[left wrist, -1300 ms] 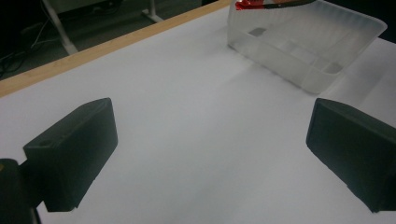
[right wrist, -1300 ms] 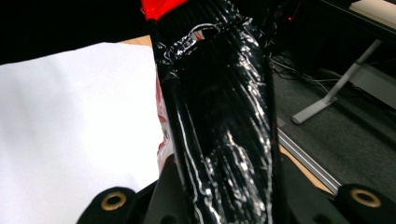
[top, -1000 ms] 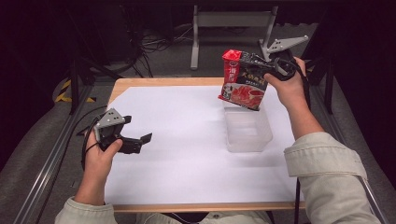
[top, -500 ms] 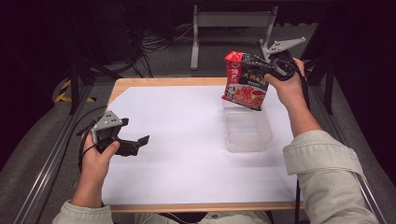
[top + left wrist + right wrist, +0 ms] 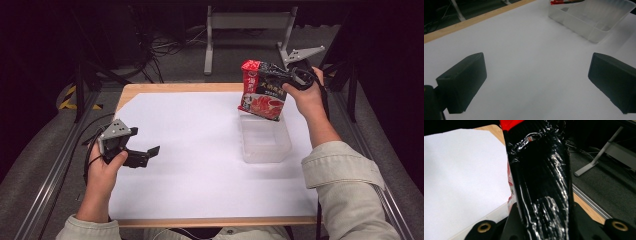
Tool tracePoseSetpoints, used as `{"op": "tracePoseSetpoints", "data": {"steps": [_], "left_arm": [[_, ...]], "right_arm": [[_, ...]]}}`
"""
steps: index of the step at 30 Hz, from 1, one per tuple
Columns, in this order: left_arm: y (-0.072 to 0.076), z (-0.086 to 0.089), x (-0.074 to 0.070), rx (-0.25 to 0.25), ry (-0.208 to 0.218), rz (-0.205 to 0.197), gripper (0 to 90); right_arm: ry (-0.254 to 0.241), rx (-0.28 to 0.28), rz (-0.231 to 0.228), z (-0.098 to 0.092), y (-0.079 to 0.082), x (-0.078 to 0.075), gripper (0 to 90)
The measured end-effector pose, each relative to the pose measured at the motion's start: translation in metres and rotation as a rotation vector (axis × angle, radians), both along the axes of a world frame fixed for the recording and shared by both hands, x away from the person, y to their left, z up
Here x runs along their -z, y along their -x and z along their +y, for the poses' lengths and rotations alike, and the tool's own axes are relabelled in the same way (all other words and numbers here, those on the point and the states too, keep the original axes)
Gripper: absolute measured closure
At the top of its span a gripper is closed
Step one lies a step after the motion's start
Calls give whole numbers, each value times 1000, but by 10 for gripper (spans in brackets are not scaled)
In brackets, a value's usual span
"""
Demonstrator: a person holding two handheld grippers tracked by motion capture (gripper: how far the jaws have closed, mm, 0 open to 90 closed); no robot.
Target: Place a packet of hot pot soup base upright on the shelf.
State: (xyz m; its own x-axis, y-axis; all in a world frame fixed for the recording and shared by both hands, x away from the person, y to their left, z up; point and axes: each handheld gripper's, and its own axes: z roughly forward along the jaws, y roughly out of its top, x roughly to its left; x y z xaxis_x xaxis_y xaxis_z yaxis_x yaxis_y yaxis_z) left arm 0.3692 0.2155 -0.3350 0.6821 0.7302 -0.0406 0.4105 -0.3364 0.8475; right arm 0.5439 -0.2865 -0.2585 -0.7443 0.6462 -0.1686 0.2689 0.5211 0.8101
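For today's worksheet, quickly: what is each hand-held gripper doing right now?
Left hand-held gripper: open, holding nothing.
Right hand-held gripper: closed on the snack packet.

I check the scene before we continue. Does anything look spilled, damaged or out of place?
Nothing stands out. The right gripper holds a red and black food packet, tilted, above the far end of a clear plastic container. The left gripper is open over the white table. Nothing looks spilled.
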Motion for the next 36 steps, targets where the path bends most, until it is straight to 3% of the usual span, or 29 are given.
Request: {"op": "tracePoseSetpoints", "data": {"steps": [13,36], "left_arm": [[0,0,0,0,-2,-4,27],[-1,1,3,2,-7,8,27]], "right_arm": [[9,-4,-5,3,-3,12,809],[-10,6,27,-1,-7,41,790]]}}
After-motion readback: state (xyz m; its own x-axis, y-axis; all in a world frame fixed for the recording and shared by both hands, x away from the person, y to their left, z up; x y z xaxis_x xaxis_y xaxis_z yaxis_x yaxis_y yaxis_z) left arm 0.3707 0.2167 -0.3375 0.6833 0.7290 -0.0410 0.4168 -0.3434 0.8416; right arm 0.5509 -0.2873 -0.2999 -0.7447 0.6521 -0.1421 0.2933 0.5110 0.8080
